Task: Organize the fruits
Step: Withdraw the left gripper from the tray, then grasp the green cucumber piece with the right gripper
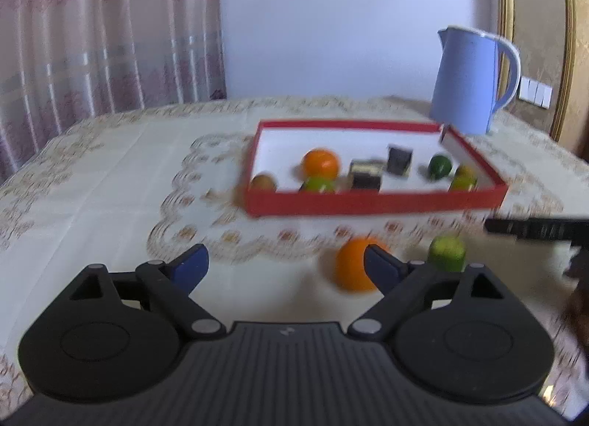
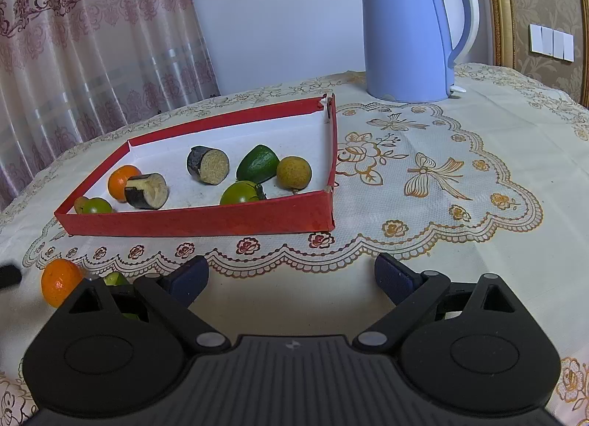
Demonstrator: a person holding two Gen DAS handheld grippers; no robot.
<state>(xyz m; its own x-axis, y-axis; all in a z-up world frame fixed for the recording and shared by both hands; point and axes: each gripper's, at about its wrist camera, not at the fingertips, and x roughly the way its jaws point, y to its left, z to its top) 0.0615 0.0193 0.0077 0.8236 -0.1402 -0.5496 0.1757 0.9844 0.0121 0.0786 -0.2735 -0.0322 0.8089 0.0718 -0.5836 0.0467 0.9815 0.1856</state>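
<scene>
Standing wide apart with nothing between them, the jaws of the left gripper (image 1: 287, 264) frame bare tablecloth (image 1: 110, 176) at lower centre; a loose orange (image 1: 349, 267) and a green fruit (image 1: 447, 253) lie just beyond its right finger. Jaws of the right gripper (image 2: 291, 275) also gape empty. Upper centre, the red tray (image 2: 206, 222) holds oranges, green fruits and eggplant pieces (image 2: 208, 164), the blue kettle (image 2: 408, 32) behind.

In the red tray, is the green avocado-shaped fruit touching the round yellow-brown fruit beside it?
Cannot tell. In the right wrist view the green fruit and yellow-brown fruit meet edge to edge with no gap, but overlap could hide one; the left wrist view is too blurred.
</scene>
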